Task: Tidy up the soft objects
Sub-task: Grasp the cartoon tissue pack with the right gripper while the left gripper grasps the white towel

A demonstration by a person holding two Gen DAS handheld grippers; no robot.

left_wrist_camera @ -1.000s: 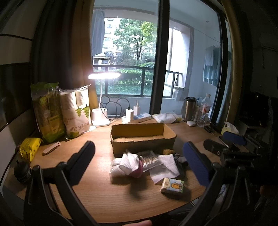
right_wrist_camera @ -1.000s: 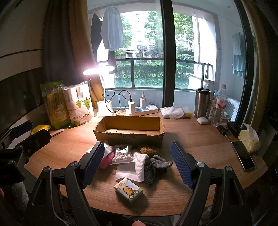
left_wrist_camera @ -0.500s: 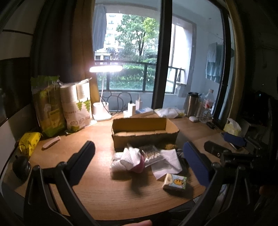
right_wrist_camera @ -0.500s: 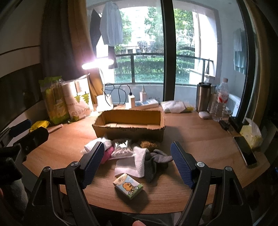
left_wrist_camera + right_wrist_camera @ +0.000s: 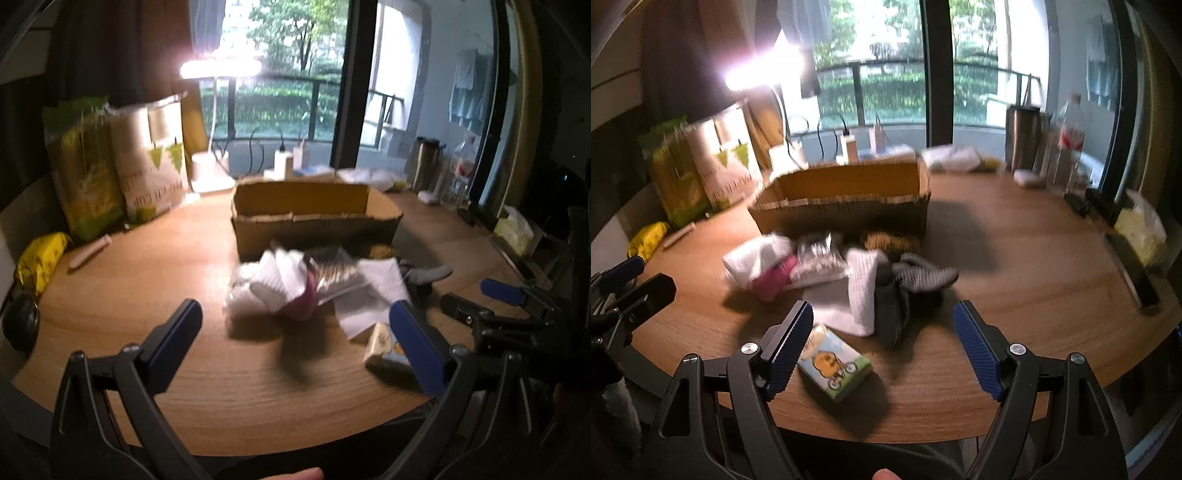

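My left tongs (image 5: 295,332) hang wide apart and empty above the near edge of the round wooden desk (image 5: 155,266), and my right tongs (image 5: 882,332) are spread just as wide, gripping nothing, over a small tissue pack (image 5: 833,363) printed with a cartoon figure. Just beyond both pairs lies the heap of soft things: a white cloth (image 5: 277,277) bunched over something pink (image 5: 774,280), a crinkled silvery packet (image 5: 820,254), a folded white towel (image 5: 862,295) and a grey glove (image 5: 923,275), all touching or overlapping. Behind the heap an open cardboard box (image 5: 314,218) stands. Farther back, a lit lamp (image 5: 219,68) glares beside sleeves of paper cups (image 5: 151,173), before the window.
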